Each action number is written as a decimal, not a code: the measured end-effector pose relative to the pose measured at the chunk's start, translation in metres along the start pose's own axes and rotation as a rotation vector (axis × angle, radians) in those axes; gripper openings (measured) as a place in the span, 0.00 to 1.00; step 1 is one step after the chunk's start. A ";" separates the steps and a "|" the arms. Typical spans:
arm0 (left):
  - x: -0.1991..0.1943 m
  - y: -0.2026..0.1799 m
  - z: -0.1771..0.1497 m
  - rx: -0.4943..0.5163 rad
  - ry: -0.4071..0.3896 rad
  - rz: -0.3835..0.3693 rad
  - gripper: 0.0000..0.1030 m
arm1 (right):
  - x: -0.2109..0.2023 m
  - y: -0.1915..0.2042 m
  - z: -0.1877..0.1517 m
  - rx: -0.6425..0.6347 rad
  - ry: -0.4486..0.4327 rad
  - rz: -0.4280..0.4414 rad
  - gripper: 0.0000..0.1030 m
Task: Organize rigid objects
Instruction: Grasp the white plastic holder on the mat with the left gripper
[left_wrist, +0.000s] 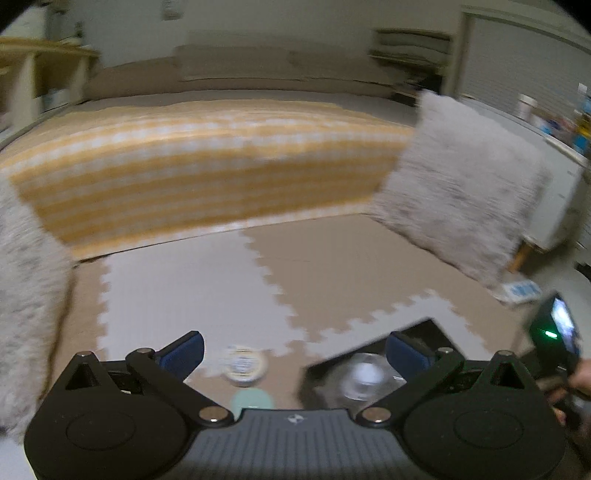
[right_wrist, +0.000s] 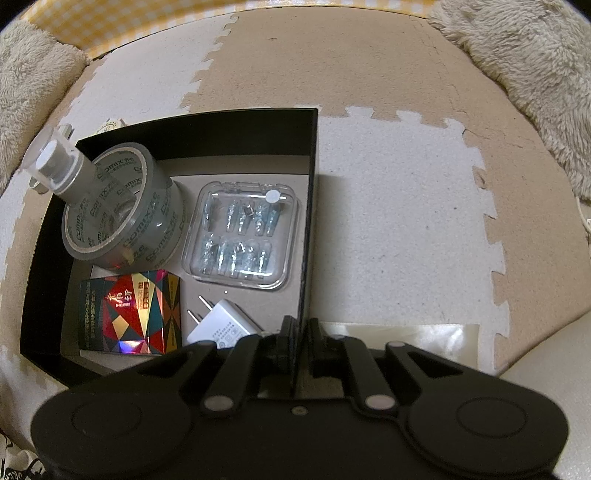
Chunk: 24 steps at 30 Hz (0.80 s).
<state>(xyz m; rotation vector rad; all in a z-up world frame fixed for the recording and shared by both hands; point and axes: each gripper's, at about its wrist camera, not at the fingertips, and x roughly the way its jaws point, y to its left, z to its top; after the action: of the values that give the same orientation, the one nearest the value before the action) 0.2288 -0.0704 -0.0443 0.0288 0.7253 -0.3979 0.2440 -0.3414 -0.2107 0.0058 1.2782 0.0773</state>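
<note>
- The right claw is closed on the right wall of the black box, one finger inside the wall and one outside
- The box sits on the foam puzzle floor mat, and its grey bottom holds five things
- A roll of clear tape lies in the far left part, with a spray bottle standing through or just beside its core; which one, I cannot tell
- A clear plastic case of small metal parts lies to the right of the tape, near the gripped wall
- A colourful small box lies in the near left part, and a white plug adapter lies just beside it, close to the claw
- The left claw is open, its blue pads spread wide above the mat
- Between its fingers lie a small round tin and a pale green round thing on the mat, outside the box; the view is blurred
- A yellow striped blanket and a fluffy cushion lie beyond
</note>
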 end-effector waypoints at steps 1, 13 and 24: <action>0.002 0.008 0.000 -0.017 0.001 0.022 1.00 | 0.000 0.000 0.000 0.000 0.000 0.000 0.08; 0.052 0.095 -0.033 -0.192 0.089 0.244 1.00 | -0.001 0.000 0.000 -0.006 0.000 -0.004 0.08; 0.099 0.127 -0.055 -0.235 0.063 0.319 0.90 | 0.000 0.002 0.001 -0.012 0.001 -0.009 0.08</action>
<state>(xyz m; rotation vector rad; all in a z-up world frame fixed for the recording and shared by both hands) 0.3067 0.0218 -0.1646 -0.0642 0.8108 -0.0054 0.2447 -0.3396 -0.2101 -0.0104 1.2789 0.0771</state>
